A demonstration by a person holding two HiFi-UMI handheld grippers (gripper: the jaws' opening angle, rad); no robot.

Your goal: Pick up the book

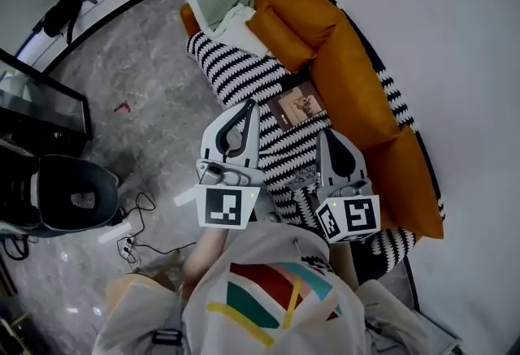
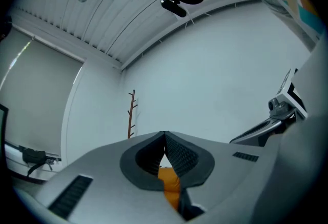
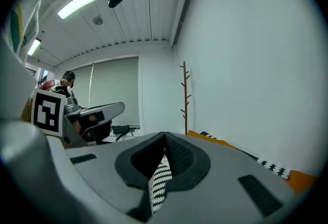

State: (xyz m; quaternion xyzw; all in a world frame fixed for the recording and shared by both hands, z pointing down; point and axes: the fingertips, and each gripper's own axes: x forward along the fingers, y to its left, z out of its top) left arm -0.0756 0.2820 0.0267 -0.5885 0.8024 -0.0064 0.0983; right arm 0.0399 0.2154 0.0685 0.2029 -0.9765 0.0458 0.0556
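— While both hang over the sofa (image 1: 236, 73), how do the left gripper (image 1: 249, 105) and the right gripper (image 1: 327, 133) stand?

— Both are pressed together. The left one's pads meet at the tips, and nothing is between them. Only a thin slit lower down lets some orange show through. The right one is the same: tips closed, empty, with the seat's stripes showing through its slit.

— Does either touch anything?

— No. Both are in the air above the seat, apart from each other. They point away from the person, toward the cushions (image 1: 349, 77).

— Where is the book?

— The book (image 1: 296, 104) lies flat on the striped seat, its far side against the foot of the orange cushions. In the head view it sits between the two tips and a little beyond them. The left tip appears just beside the book's left edge, and the right tip near its lower right corner.

— And the room around it?

— The cushions close off the book's right side, with the wall (image 1: 455, 36) behind them. A smaller orange cushion lies near its upper end. Bare striped seat is open to the book's left and back toward the person. The seat's front edge runs below the left gripper's body in that view. Beyond that edge is the marble floor (image 1: 138, 77), where a cable (image 1: 146, 231) lies.
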